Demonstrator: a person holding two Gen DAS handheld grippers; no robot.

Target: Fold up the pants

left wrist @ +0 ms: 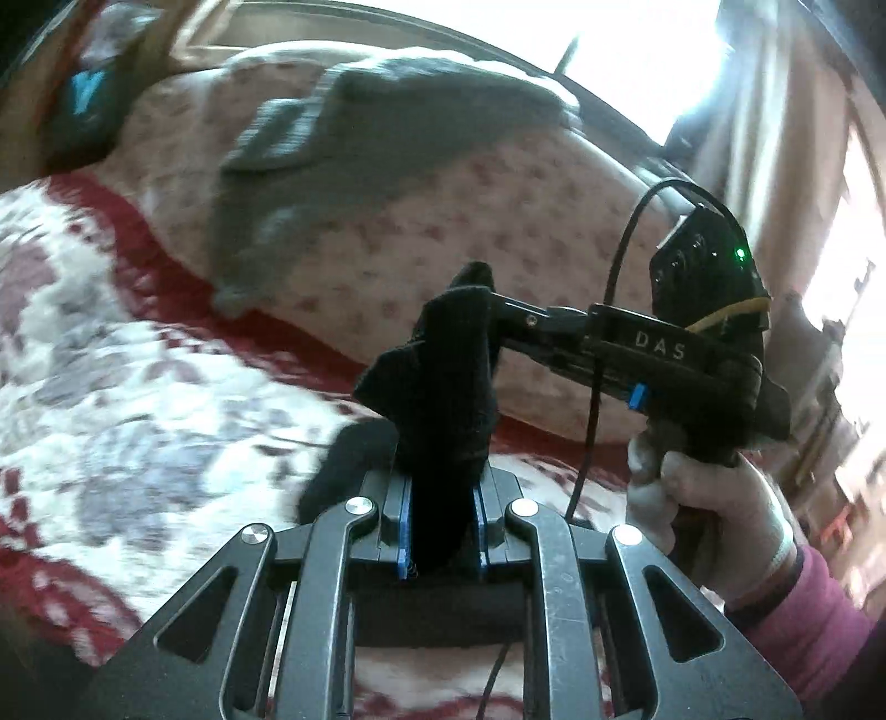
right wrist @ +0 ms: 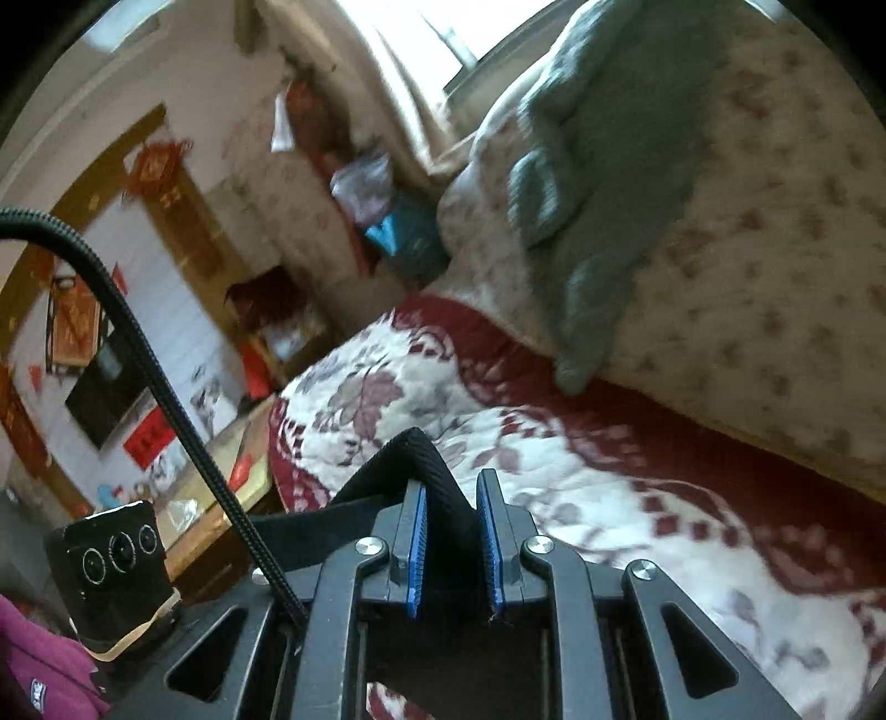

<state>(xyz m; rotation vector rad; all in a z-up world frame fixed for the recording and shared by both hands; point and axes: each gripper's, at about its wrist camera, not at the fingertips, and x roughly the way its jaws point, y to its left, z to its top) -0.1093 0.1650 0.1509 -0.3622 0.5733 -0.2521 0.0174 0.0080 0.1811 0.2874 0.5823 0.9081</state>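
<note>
The black pants (left wrist: pixel 437 376) hang bunched above the bed, lifted off the blanket. My left gripper (left wrist: pixel 443 498) is shut on a thick fold of them, the blue pads pressing the cloth from both sides. From the right, my right gripper (left wrist: pixel 493 315) reaches in, held by a hand in a pink sleeve, and pinches the upper edge of the same cloth. In the right wrist view a ribbed black band of the pants (right wrist: pixel 410 459) rises between the blue pads of my right gripper (right wrist: pixel 451 498), which is shut on it. The rest of the pants falls out of sight below.
A red and white floral blanket (left wrist: pixel 138 387) covers the bed. Behind it lies a folded cream quilt (left wrist: pixel 387 238) with a grey garment (left wrist: pixel 332 166) on top. A bright window (left wrist: pixel 637 44) is at the back. A cabinet and dark screen (right wrist: pixel 105 382) stand at the left.
</note>
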